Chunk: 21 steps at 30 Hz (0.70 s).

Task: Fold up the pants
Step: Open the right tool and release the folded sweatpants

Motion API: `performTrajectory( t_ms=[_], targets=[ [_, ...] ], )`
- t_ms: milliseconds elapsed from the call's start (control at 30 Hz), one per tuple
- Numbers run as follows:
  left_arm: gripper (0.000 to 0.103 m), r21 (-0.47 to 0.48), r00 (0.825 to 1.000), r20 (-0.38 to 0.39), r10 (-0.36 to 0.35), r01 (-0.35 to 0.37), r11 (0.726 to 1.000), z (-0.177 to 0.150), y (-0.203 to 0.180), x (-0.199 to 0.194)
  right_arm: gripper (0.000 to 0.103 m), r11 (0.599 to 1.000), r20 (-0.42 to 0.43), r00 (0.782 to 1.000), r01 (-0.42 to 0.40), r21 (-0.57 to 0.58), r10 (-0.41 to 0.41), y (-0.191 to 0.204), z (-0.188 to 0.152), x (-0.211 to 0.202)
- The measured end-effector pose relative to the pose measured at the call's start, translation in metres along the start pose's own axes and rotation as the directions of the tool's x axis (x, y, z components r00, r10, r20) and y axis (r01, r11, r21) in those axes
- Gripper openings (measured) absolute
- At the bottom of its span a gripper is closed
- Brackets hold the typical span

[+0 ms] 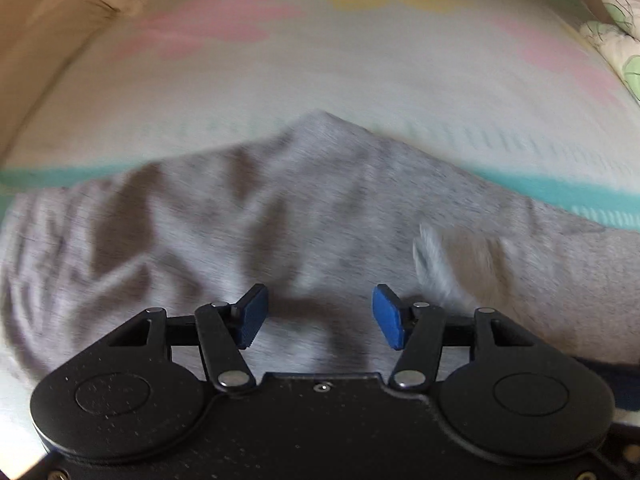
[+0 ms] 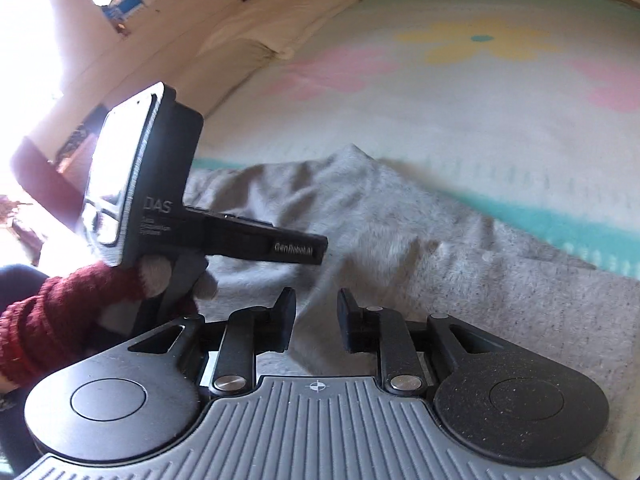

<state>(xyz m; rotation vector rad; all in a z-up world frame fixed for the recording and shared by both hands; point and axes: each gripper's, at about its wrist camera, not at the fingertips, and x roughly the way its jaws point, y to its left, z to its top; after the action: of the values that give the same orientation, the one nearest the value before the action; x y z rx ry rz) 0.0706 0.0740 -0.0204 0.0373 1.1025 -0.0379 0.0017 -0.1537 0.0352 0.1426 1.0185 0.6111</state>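
Note:
Grey pants [image 1: 320, 208] lie wrinkled on a pastel flowered blanket [image 1: 320, 60], with one corner peaked toward the far side. My left gripper [image 1: 319, 317] hovers just above the grey cloth, blue pads apart, nothing between them. In the right wrist view the same pants [image 2: 420, 240] spread ahead. My right gripper [image 2: 317, 320] is open over the cloth, holding nothing. The left gripper's black body [image 2: 160, 184], held in a hand with a dark red sleeve, shows to its left, above the pants' left part.
The blanket [image 2: 460, 112] has pink and yellow flowers and a teal stripe [image 2: 560, 224]. A wooden wall or bed frame [image 1: 48, 40] borders the left. A floral pillow [image 1: 616, 44] lies at the far right. A bright window area [image 2: 32, 60] is at the left.

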Motion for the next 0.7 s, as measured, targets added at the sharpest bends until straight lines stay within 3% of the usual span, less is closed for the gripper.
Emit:
performTrajectory(
  t_ms=[133,267,467,633,700],
  targets=[
    [0.061,-0.021,0.995,0.089,0.05,-0.048,0.999,0.001,0.007,-0.019,0.024,0.998,0.093,0.996,-0.011,0.068,0.004,-0.016,0.005,-0.03],
    [0.062,0.014,0.989,0.145,0.032,-0.034,0.999,0.004,0.002,-0.033,0.024,0.971,0.123,0.983,0.107,0.215,-0.135,-0.055,0.004,-0.048],
    [0.062,0.17,0.992,0.086,-0.095,0.08,0.982,-0.013,-0.042,-0.027,0.024,0.888,0.026,0.951,0.277,0.367,-0.308,-0.107,-0.012,-0.052],
    [0.062,0.281,0.991,0.029,-0.128,0.115,0.953,-0.033,-0.072,-0.023,0.022,0.814,-0.108,0.899,0.432,0.39,-0.425,-0.137,-0.032,-0.046],
    [0.063,0.304,0.993,-0.008,-0.12,0.117,0.945,-0.04,-0.077,-0.019,0.017,0.798,-0.143,0.888,0.457,0.392,-0.438,-0.146,-0.04,-0.043]
  ],
)
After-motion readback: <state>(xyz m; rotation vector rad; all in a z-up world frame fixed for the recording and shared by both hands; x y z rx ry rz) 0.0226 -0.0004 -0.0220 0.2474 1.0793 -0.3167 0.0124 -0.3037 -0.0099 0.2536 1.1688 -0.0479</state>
